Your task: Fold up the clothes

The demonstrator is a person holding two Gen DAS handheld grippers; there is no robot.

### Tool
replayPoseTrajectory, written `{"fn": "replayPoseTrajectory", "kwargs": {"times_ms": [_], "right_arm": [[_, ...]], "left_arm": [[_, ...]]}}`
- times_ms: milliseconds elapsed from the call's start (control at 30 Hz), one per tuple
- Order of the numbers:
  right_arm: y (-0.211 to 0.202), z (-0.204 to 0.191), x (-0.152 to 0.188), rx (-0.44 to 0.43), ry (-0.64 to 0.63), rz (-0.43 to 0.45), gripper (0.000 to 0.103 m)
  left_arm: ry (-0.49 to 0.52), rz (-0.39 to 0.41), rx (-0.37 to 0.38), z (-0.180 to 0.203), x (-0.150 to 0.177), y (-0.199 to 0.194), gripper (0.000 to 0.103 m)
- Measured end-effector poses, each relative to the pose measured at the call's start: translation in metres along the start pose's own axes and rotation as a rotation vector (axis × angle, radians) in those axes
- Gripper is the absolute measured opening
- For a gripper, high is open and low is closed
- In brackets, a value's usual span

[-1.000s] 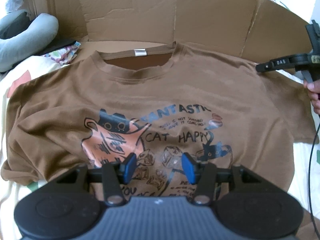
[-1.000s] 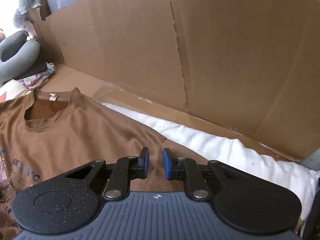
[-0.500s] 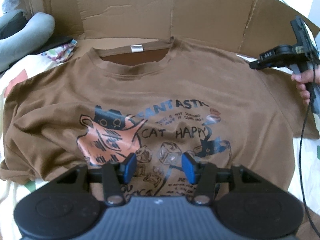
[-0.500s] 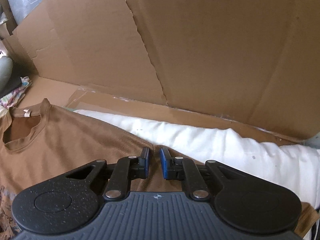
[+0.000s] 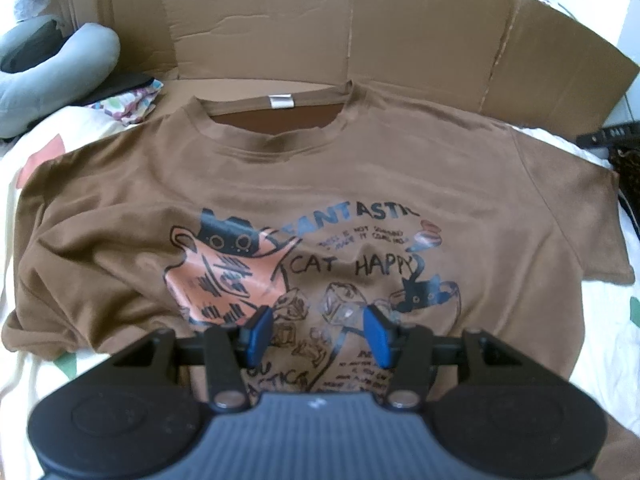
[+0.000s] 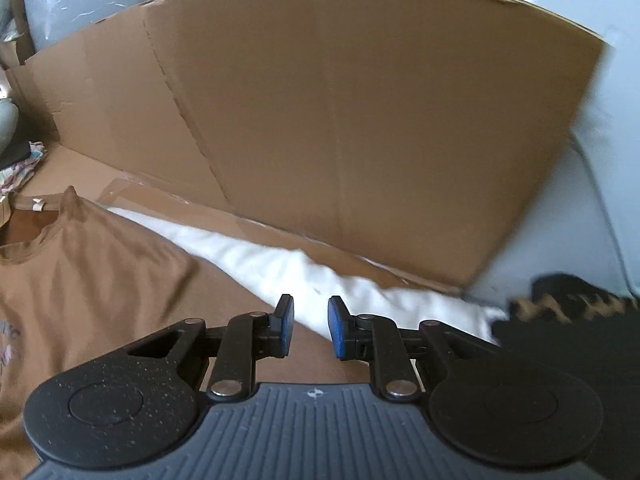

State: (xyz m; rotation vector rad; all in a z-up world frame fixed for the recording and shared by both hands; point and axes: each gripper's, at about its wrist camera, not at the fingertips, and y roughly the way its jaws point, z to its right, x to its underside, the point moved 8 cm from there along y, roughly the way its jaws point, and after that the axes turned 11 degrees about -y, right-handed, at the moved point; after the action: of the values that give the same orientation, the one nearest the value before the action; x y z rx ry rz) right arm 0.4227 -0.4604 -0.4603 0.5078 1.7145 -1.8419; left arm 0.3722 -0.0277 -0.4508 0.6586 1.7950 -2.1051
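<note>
Brown T-shirt (image 5: 320, 184) lies flat, print up, on the bed. My left gripper (image 5: 318, 330) hovers half-open; right gripper (image 6: 310, 328), jaws just opening narrowly, empty. I should pinch the sleeve (image 6: 224, 300) edge cleanly.

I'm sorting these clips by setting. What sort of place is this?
Most likely a bedroom at home, with the work done on a bed: the brown T-shirt lies spread on a soft patterned sheet, a grey neck pillow sits beside it, and flattened cardboard stands behind.
</note>
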Motion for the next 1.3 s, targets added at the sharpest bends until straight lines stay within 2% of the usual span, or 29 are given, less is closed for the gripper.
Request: {"fn": "replayPoseTrajectory", "kwargs": {"times_ms": [200,333,533,700,800,1000,1300], "right_arm": [[-0.017,-0.004,0.023,0.007,0.025,0.002,0.024],[-0.01,-0.02,0.033,0.016,0.021,-0.023,0.024],[0.002,-0.005,0.043,0.125,0.01,-0.073,0.023],[0.005,0.005,0.044,0.256,-0.059,-0.118,0.019],[0.003,0.01,0.043,0.291,-0.049,-0.129,0.019],[-0.019,-0.002,0.033,0.215,-0.014,-0.064,0.022],[-0.043,-0.036,0.037,0.071,-0.024,-0.036,0.027]], "left_arm": [[0.001,0.002,0.002,0.003,0.003,-0.001,0.053],[0.0,-0.002,0.005,0.006,0.004,0.0,0.053],[0.0,0.007,0.0,0.003,0.005,-0.001,0.053],[-0.01,0.023,-0.027,-0.008,0.005,-0.005,0.053],[-0.023,0.052,-0.053,-0.02,0.002,-0.01,0.053],[-0.084,0.123,-0.14,-0.053,-0.005,-0.022,0.053],[-0.217,0.222,-0.333,-0.131,-0.002,-0.046,0.055]]}}
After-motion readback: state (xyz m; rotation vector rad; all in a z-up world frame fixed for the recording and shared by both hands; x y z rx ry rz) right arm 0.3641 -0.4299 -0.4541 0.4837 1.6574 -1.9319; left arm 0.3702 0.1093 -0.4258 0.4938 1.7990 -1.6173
